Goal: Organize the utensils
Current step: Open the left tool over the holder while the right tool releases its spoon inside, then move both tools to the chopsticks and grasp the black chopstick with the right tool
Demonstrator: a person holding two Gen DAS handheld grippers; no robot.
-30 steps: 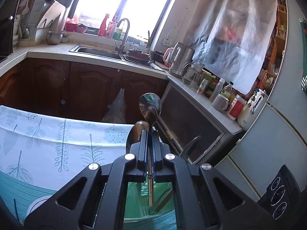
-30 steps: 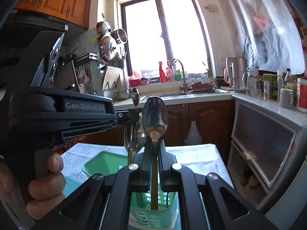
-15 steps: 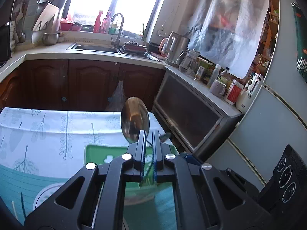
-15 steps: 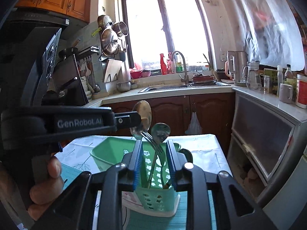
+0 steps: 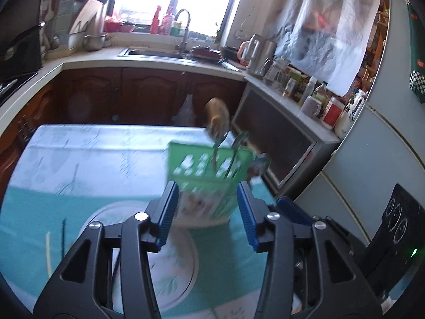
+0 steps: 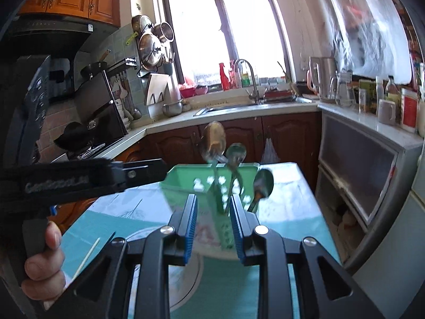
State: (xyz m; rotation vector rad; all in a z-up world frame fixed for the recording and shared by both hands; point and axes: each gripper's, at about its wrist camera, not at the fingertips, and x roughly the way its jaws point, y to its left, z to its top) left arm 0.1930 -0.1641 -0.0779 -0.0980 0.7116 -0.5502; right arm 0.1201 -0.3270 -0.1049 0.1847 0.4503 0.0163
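Left gripper [image 6: 148,171] body reads a blurred "GenRobot.AI"

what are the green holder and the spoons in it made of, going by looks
The green holder looks like moulded plastic: uniform matte colour with punched cut-out holes in its walls. The spoons look like polished metal, probably stainless steel, since the bowls mirror the room. The tallest one has a warmer, brassy tint, though motion blur leaves that open.

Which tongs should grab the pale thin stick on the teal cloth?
Probably left: the pale thin stick lies nearer the left tongs, while the right tongs point at the green plastic basket.
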